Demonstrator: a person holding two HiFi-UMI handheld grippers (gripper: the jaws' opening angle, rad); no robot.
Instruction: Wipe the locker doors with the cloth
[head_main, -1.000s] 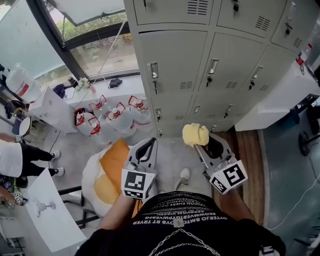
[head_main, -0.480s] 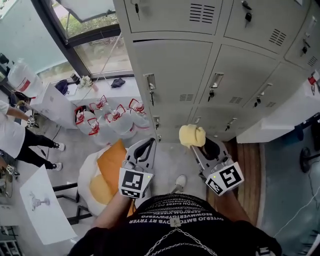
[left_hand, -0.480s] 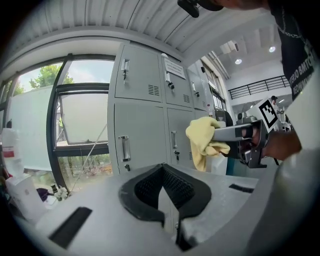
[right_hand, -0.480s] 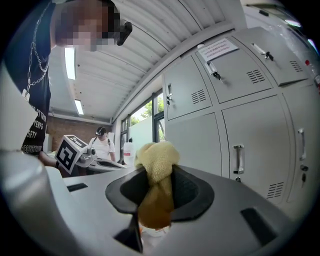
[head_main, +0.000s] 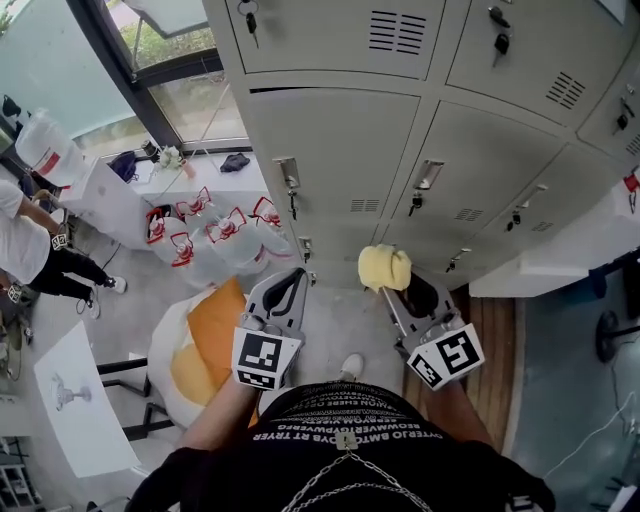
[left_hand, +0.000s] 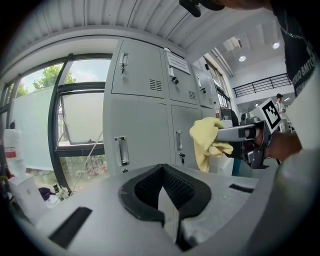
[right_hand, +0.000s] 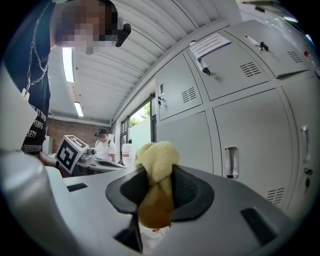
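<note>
A bunched yellow cloth (head_main: 384, 267) sticks out of my right gripper (head_main: 393, 285), whose jaws are shut on it; the cloth (right_hand: 156, 165) fills the jaw gap in the right gripper view. It hangs short of the grey locker doors (head_main: 400, 150), not touching them. My left gripper (head_main: 290, 290) is held beside it on the left, shut and holding nothing. In the left gripper view the cloth (left_hand: 207, 142) and right gripper show at the right, before the lockers (left_hand: 145, 110).
Several water bottles with red caps (head_main: 215, 235) stand on the floor left of the lockers, below a window (head_main: 190, 60). An orange and white cushion (head_main: 200, 345) lies by my left side. A person (head_main: 30, 250) stands far left. A white table (head_main: 570, 250) is at right.
The view has tilted so the lockers sit lower and larger in the frame. Both grippers kept their places relative to my body; the cloth stays gripped. The person at left has shifted.
</note>
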